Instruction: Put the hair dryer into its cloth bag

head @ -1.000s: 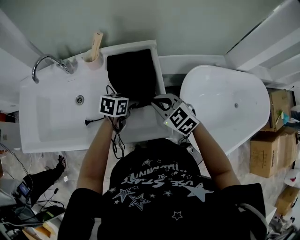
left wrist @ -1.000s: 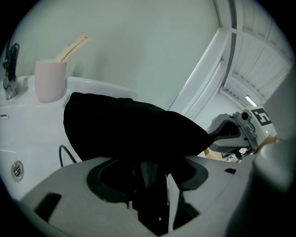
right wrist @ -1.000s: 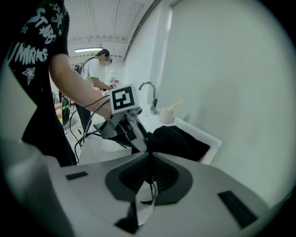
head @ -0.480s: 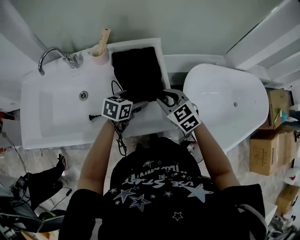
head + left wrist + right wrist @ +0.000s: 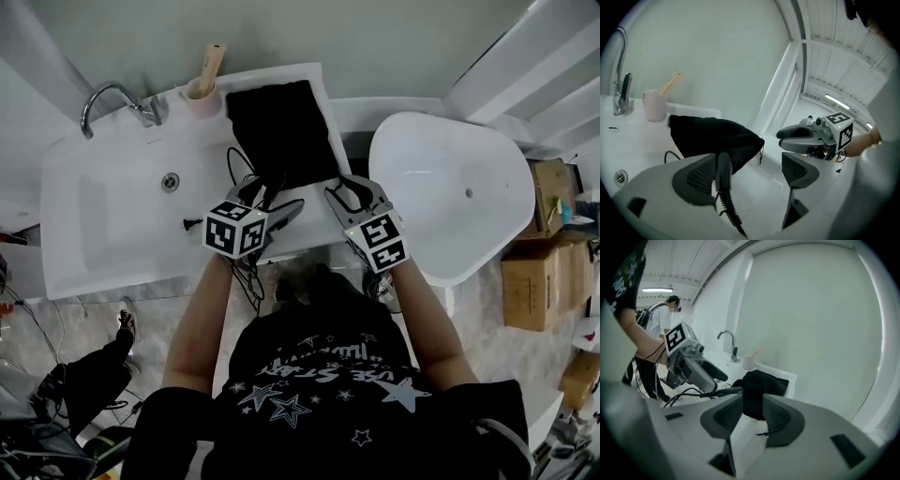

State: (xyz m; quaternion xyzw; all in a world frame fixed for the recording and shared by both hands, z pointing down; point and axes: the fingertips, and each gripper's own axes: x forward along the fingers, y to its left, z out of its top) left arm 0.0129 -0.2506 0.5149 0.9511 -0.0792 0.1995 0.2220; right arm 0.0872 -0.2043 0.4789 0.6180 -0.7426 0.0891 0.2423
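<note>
The cloth bag is plain black on a glossy white bench. What shows of the hair dryer is dark grey, and its cord is black. Left of the bag, the cup is pale pink, the stick in it light wood, and the tap chrome. Right of the bag, the bathtub is white and the boxes cardboard brown. The left tool is grey, its cube patterned with black-and-white squares. The person's shirt is black with white stars and lettering.
</note>
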